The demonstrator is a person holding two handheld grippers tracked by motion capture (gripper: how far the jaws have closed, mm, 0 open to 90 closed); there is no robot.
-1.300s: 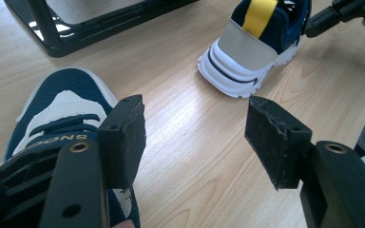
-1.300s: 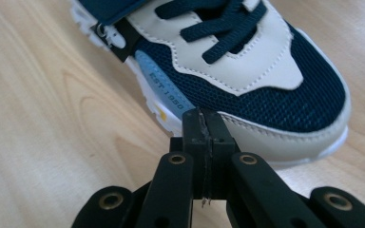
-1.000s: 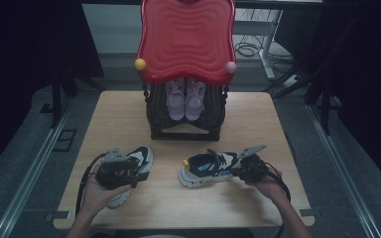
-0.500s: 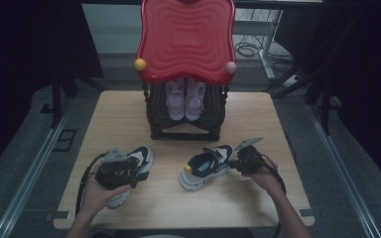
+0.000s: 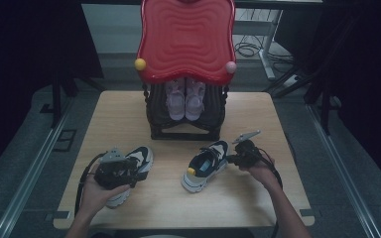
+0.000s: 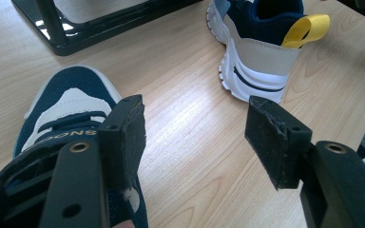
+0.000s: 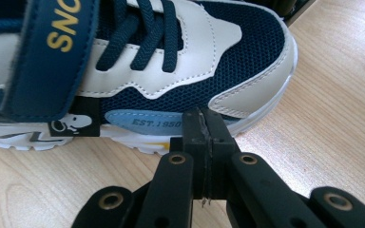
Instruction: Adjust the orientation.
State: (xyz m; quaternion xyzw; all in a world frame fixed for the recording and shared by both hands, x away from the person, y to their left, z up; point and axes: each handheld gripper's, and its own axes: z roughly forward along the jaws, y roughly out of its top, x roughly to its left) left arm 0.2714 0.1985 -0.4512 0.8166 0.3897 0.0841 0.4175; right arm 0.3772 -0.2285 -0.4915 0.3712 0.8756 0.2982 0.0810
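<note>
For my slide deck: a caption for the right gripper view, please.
Shut right gripper nudging the side of a navy-and-white sneaker on the wooden table.

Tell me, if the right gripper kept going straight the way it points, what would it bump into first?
Most likely the side of the blue and white sneaker: the right gripper, jaws shut together, points at its sole edge from very close. Whether they already touch is hard to tell.

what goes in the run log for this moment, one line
left gripper: open, over left shoe | right gripper: shut, tips at side of right shoe | rack: pink pair
</note>
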